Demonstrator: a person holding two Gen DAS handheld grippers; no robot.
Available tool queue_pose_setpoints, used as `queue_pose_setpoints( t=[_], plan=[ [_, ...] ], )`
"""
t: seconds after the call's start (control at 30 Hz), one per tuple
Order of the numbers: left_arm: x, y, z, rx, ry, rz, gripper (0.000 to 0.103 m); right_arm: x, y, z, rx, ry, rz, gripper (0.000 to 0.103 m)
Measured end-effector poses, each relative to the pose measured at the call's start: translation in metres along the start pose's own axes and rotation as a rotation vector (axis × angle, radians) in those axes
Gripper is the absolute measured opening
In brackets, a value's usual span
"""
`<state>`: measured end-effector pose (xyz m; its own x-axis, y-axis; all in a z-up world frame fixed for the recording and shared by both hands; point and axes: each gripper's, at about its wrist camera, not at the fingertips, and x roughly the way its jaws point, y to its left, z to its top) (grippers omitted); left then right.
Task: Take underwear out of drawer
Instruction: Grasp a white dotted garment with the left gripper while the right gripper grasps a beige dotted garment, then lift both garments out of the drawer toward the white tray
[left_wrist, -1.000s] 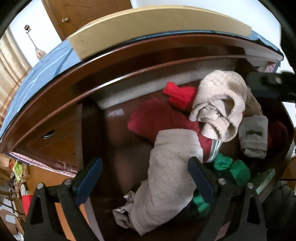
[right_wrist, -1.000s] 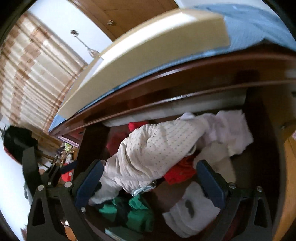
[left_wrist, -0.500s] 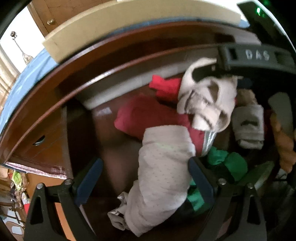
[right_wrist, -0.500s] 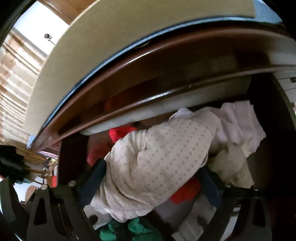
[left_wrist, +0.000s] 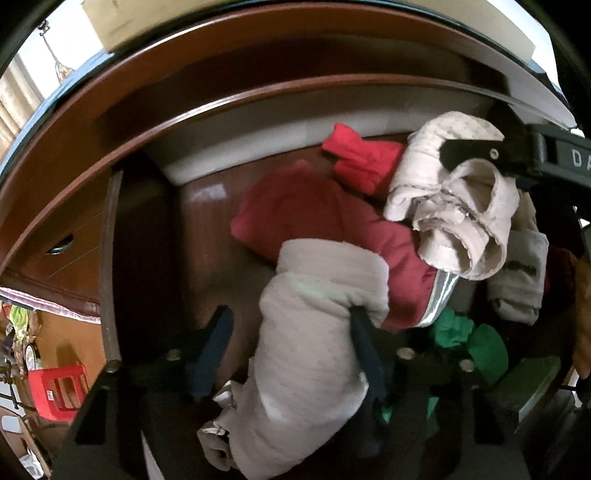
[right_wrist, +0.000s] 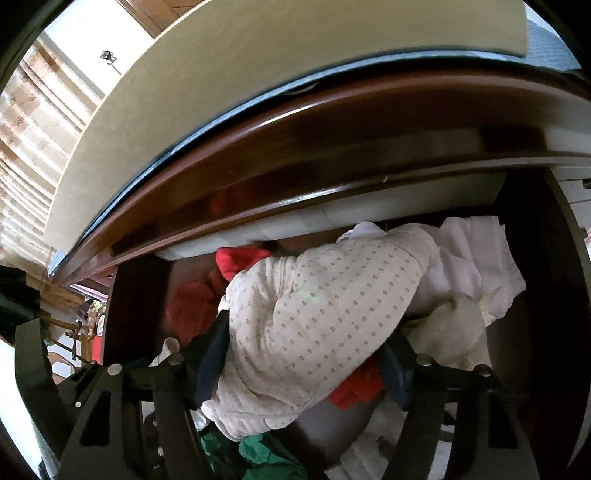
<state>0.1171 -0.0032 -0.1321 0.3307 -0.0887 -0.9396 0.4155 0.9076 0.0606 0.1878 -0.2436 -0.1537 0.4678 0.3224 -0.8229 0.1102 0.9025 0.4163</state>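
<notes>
- You are at the grasp step: both grippers are down in the open drawer (left_wrist: 140, 229) over the clothes, and nothing is lifted out yet.
- Your left gripper (left_wrist: 291, 343) has just been closing, about half open, astride the grey dotted roll (left_wrist: 317, 332) at lower centre; its right finger dents the cloth, the left finger looks just clear, though blur makes that uncertain.
- Your right gripper (right_wrist: 306, 354) has also been closing and now squeezes the cream dotted underwear (right_wrist: 325, 317) at frame centre, both pads against it.
- Next, finish closing, then lift straight up so the red garment (left_wrist: 306, 210) and green cloth (left_wrist: 476, 339) stay behind.
</notes>
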Motion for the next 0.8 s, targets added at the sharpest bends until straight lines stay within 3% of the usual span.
queue_pose_setpoints(
  t=[0.07, 0.27, 0.57, 0.8],
  plan=[
    [0.002, -0.001, 0.0, -0.01, 0.003, -0.023, 0.044, -0.003, -0.003, -0.001, -0.01, -0.004, 0.003, 0.07],
    [0.003, -0.005, -0.001, -0.003, -0.026, 0.0, 0.036, -0.009, -0.007, -0.005, -0.021, -0.012, 0.018, 0.065],
    [-0.026, -0.015, -0.009, -0.019, -0.145, 0.036, 0.031, -0.021, -0.015, -0.008, -0.023, -0.05, 0.093, 0.054],
    [-0.059, -0.014, -0.01, -0.047, -0.239, 0.072, 0.029, -0.033, -0.016, -0.011, -0.079, -0.092, 0.096, 0.045]
  ],
)
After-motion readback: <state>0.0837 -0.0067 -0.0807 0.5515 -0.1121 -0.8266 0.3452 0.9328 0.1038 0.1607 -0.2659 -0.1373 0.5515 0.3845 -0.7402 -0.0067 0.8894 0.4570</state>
